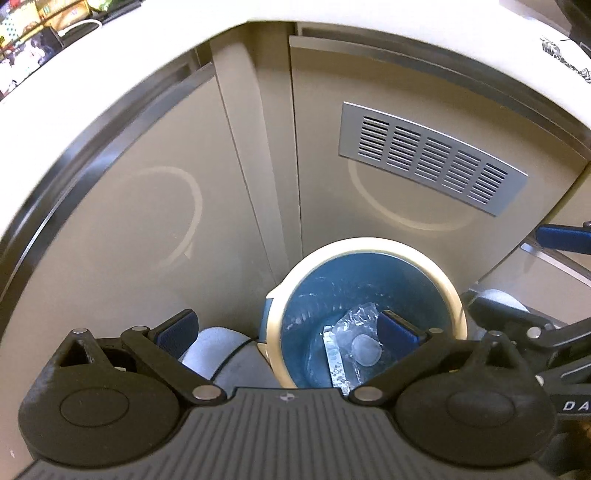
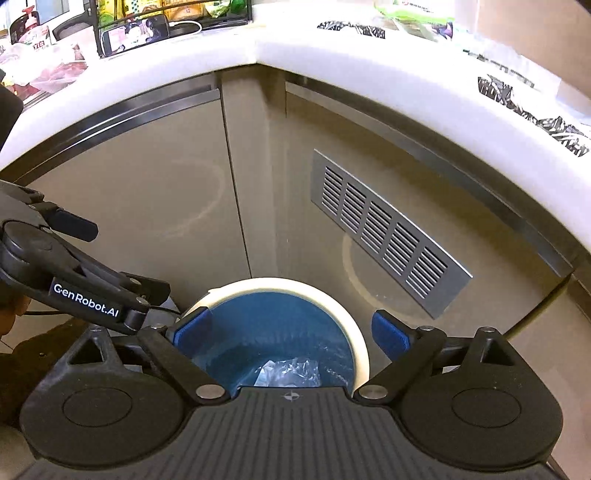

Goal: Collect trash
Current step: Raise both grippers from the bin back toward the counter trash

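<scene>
A round trash bin [image 1: 406, 245] with a cream rim and blue liner stands on the floor against the cabinet. Clear plastic wrappers [image 1: 356, 343] lie at its bottom. My left gripper [image 1: 286, 328] is open and empty, hovering above the bin's left rim. In the right wrist view the same bin [image 2: 332, 295] sits below my right gripper [image 2: 291, 334], which is open and empty over the bin's mouth. Crumpled clear plastic [image 2: 288, 371] shows inside. The left gripper's body [image 2: 74, 280] reaches in from the left.
Beige cabinet doors [image 1: 147, 206] with a metal vent grille [image 1: 430, 157] stand behind the bin. A white countertop [image 2: 332, 62] runs above, with black-and-white wrappers [image 2: 532, 107] on its right part and a phone [image 2: 135, 35] and packages at the back left.
</scene>
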